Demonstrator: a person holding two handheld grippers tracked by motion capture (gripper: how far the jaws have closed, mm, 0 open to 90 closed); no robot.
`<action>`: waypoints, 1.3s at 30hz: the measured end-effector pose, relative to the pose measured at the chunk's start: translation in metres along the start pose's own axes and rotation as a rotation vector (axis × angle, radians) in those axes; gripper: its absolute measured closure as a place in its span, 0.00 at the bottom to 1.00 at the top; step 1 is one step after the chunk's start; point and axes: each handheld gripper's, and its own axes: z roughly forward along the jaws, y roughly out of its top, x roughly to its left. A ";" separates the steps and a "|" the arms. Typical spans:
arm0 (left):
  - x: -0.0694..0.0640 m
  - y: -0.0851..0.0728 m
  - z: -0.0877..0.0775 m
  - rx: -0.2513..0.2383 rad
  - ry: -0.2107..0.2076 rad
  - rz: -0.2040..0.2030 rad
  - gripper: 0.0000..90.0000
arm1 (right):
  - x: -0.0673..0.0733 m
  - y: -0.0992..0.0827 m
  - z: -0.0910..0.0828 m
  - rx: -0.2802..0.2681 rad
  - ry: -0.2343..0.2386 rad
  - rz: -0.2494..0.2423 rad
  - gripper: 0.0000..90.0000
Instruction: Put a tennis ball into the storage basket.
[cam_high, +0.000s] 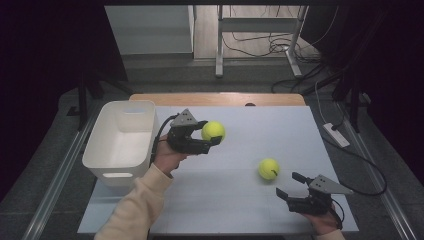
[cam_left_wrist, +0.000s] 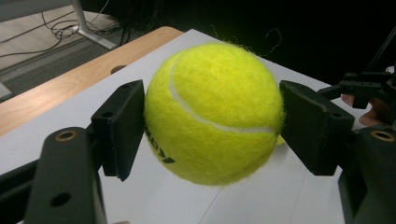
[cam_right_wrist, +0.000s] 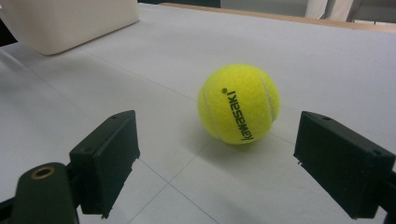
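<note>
1. Progress is looking like about the halfway mark, judging by the layout: one tennis ball (cam_high: 213, 131) is being carried clear of the table, while the white plastic bin (cam_high: 120, 137) at the table's left is standing with nothing visible inside, and a second tennis ball (cam_high: 268, 168) is lying on the white tabletop (cam_high: 280, 130).
2. The left gripper (cam_high: 212, 141) is pinching the carried ball between its two black pads, one pressing on each side, just right of the bin's rim; a move over the bin and a release are probably what is coming next.
3. The right gripper (cam_high: 290, 186) is waiting with its jaws spread wide, near the second ball and pointing at it, not touching it; that ball is lying between the jaws' lines but well ahead of them.
4. Both balls are showing bright yellow fuzzy felt with white curved seams; the one on the table (cam_right_wrist: 239, 103) is bearing dark "kawasaki" lettering, and the gripped one (cam_left_wrist: 214, 112) is showing loose fibres along its outline.
</note>
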 end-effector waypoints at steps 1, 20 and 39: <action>0.000 0.000 -0.001 -0.001 0.000 -0.002 0.31 | 0.000 0.000 0.000 0.000 0.000 -0.001 0.15; 0.005 0.005 -0.018 -0.028 0.029 -0.009 0.31 | 0.001 0.001 0.000 -0.001 0.002 -0.003 0.15; 0.016 0.006 -0.033 -0.048 0.057 -0.037 0.31 | 0.002 0.001 0.001 -0.001 -0.002 -0.003 0.15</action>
